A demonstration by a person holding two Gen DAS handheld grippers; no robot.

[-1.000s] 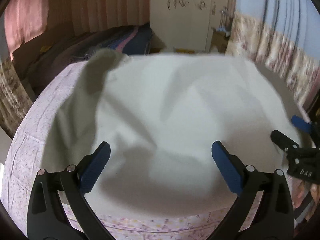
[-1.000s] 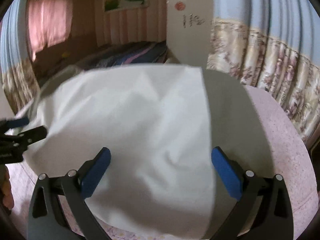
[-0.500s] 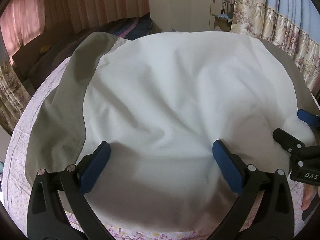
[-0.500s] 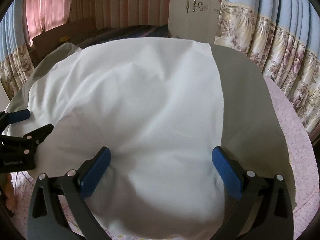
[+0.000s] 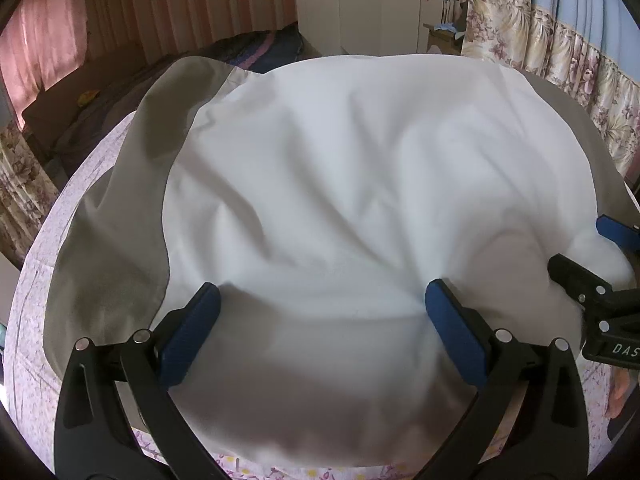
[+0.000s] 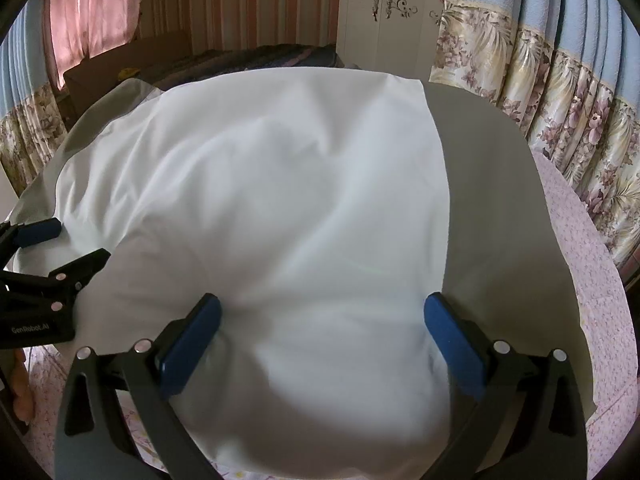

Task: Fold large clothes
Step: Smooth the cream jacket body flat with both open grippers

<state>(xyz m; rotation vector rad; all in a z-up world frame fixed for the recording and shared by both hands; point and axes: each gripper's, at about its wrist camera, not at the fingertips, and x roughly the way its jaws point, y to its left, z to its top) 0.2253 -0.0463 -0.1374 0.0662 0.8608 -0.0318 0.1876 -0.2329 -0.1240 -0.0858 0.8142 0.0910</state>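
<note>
1. Settled flatter since a second ago, with the far edge that was lifted then now lying down; white garment [image 5: 340, 200] spread over the pink floral tablecloth [image 5: 36, 280], covering most of it.
2. Grey panel [image 5: 116, 240] showing along the garment's left edge in the left wrist view; a second grey strip [image 6: 492, 220] along its right edge in the right wrist view.
3. Near hem bunched and rumpled between both tools; far edge running roughly straight across the table's back.
4. Left gripper [image 5: 320, 324] spread wide, blue pads [image 5: 188, 336] resting at either side of a mound of white cloth near the hem, nothing pinched.
5. Right gripper [image 6: 320, 328] likewise spread wide over the cloth, pads [image 6: 452, 344] apart, nothing clamped between them.
6. Seen from the right wrist, left gripper at the far left edge, low over the hem; seen from the left wrist, right gripper [image 5: 592, 256] at the far right edge, just beside the cloth's corner.
7. Bare tablecloth open at the right of the grey strip and at the left of the grey panel; floral curtain [image 6: 560, 92] close behind the table's right side; bed [image 5: 240, 52] and white wardrobe [image 5: 360, 4] beyond the far edge.
</note>
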